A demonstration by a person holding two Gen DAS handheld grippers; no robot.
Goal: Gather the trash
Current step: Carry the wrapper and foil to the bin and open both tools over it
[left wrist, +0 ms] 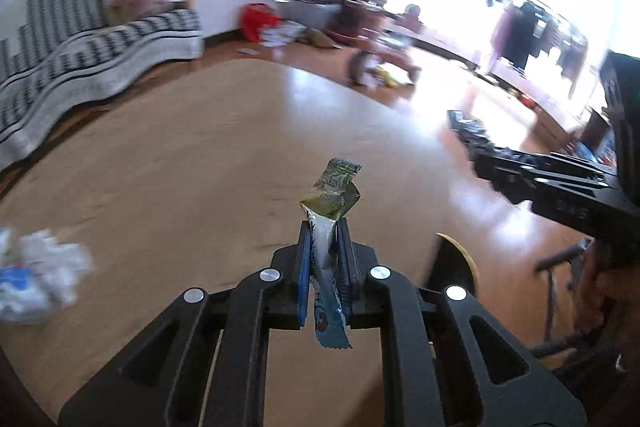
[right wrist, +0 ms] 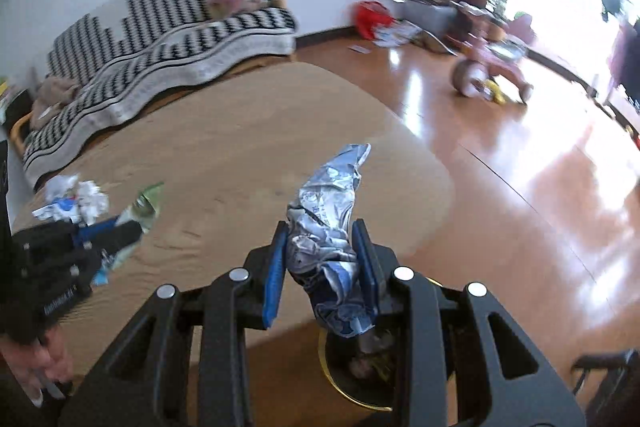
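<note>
The left gripper (left wrist: 325, 227) is clenched on a thin snack wrapper (left wrist: 331, 211), the packet standing upright between the blue pads with its green end above the fingertips and its blue end hanging below them. The right gripper (right wrist: 325, 231) grips a crumpled silver wrapper (right wrist: 328, 219), which fills the gap between its jaws and sticks out past the tips. Directly beneath that gripper, just off the near edge of the table (right wrist: 240, 131), sits a dark bin (right wrist: 360, 383) with a gold rim, some rubbish already inside. In the left view, the bin rim (left wrist: 460, 255) shows at the table's near right edge. The tan tabletop lies mostly bare ahead of both grippers, its rounded far right corner giving way to glossy wooden floor (right wrist: 520, 187). At the table's left side a heap of crumpled white paper (right wrist: 76, 199) remains, near the left gripper. Beyond the table stand a sofa (right wrist: 168, 39) under a black-and-white zigzag throw, a pink tricycle (right wrist: 492, 71) and a red bag (right wrist: 370, 17) by the far wall.
</note>
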